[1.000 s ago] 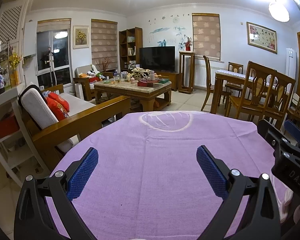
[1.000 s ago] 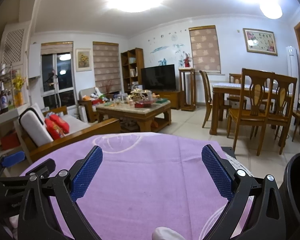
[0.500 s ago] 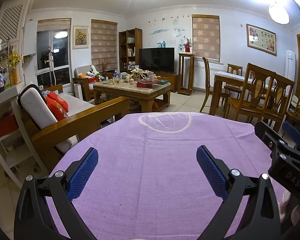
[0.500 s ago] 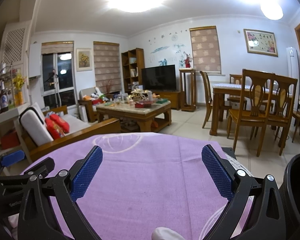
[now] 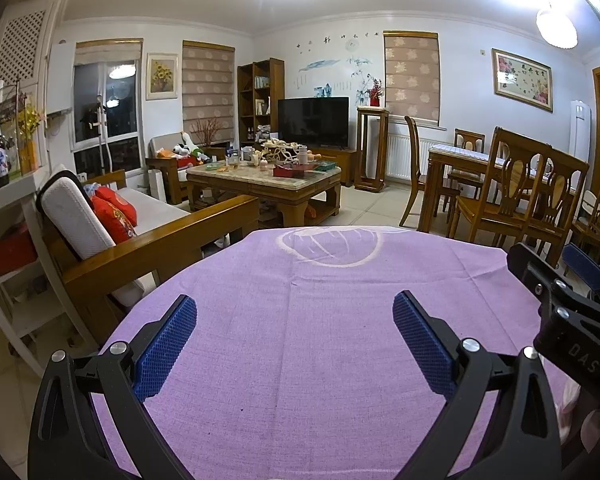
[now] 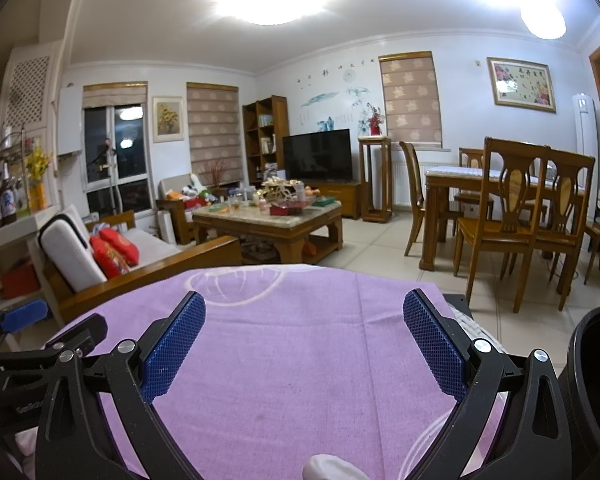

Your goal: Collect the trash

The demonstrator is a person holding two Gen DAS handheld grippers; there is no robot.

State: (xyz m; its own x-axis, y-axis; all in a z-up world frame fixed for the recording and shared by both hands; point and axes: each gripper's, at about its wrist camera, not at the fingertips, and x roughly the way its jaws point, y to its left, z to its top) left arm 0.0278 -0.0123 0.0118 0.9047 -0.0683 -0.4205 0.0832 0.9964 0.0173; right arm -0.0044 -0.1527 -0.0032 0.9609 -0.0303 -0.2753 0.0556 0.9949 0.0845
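Left wrist view: left tool (image 5: 294, 320) spread wide, nothing between the blue mesh-textured pads (image 5: 166, 346), hanging low over the purple cloth (image 5: 300, 360) on the table. Woven fabric, faint creases, a pale ring printed at the far end. No trash on the open cloth ahead — only a crumpled pinkish-white scrap (image 5: 572, 412) at the lower right edge, half hidden behind the right tool's black frame. Wooden sofa (image 5: 148, 248) well beyond.

Right wrist view: right tool (image 6: 304, 328) also spread, empty. A rounded white lump (image 6: 332, 468) at the bottom edge, just below and between the fingers — probably the trash, soft-looking, too cropped to say for sure. Dark round bin rim (image 6: 592, 360) close at right, smooth and curved.

Risks, as judgement: lump so near the camera that closing could miss it or pinch cloth and drag it; two frames close together — could knock on a reach.
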